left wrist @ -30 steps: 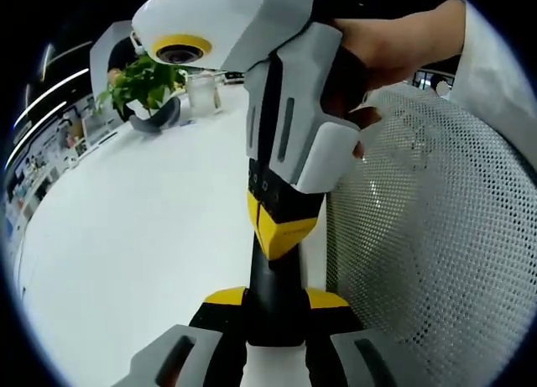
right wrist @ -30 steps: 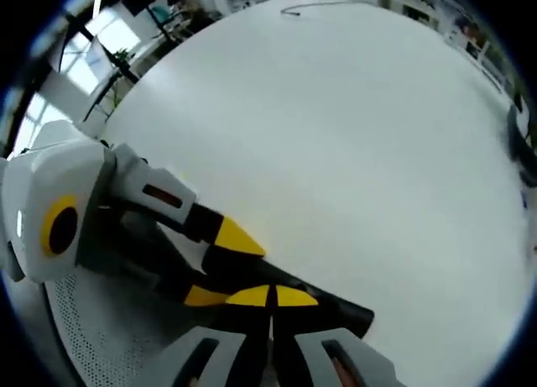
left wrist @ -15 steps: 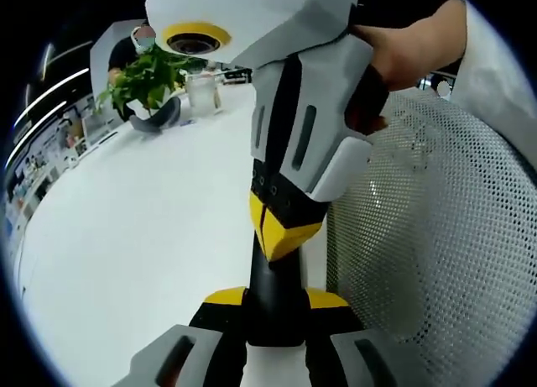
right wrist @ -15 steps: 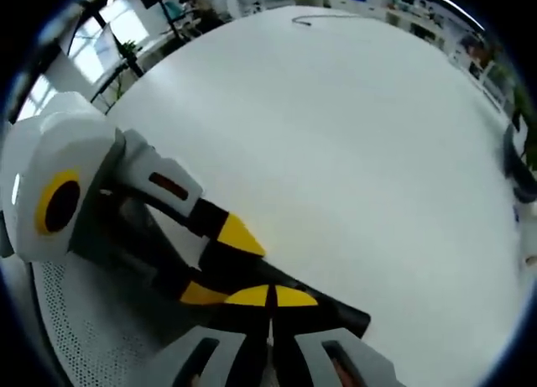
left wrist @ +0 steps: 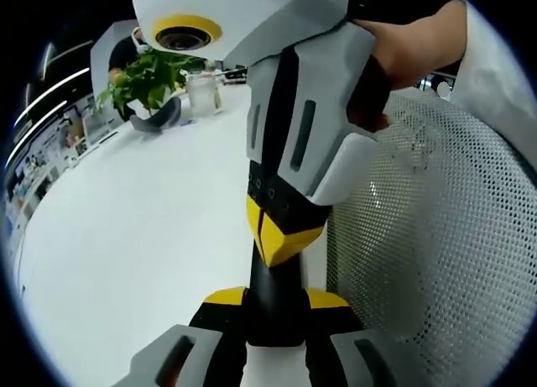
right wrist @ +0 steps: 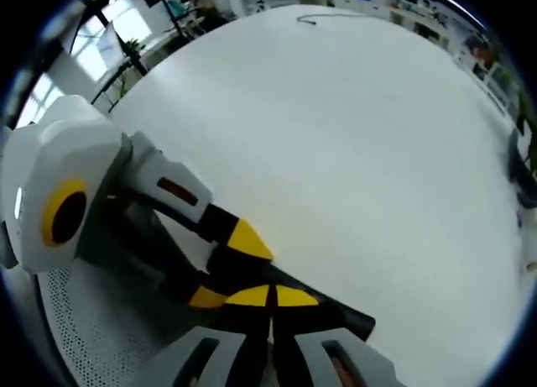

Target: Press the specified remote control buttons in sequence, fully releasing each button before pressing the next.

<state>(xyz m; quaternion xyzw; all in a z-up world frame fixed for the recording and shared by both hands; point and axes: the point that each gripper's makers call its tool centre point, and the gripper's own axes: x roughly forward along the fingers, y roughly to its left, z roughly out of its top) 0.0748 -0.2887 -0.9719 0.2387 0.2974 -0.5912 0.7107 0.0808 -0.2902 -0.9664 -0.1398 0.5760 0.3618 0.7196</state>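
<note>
My left gripper (left wrist: 275,300) is shut on a black remote control (left wrist: 273,278), which stands up between its yellow-tipped jaws. My right gripper (left wrist: 275,236) comes down from above, held by a hand (left wrist: 403,43). It is shut, and its joined yellow tips rest on the remote's upper end. In the right gripper view, the right gripper (right wrist: 271,296) has its tips together on the dark remote (right wrist: 340,313). The left gripper (right wrist: 226,269) reaches in from the left and clamps the remote's other end. The buttons are hidden.
A wide white table (left wrist: 143,227) spreads out behind the grippers. At its far end stand a potted plant (left wrist: 143,85) and a glass (left wrist: 204,93). A white mesh chair back (left wrist: 436,236) is close on the right. A cable (right wrist: 315,18) lies at the table's far edge.
The right gripper's body has rocked slightly above the remote while its tips stay at about the same spot. The left gripper keeps its hold. The right gripper view has shifted a little.
</note>
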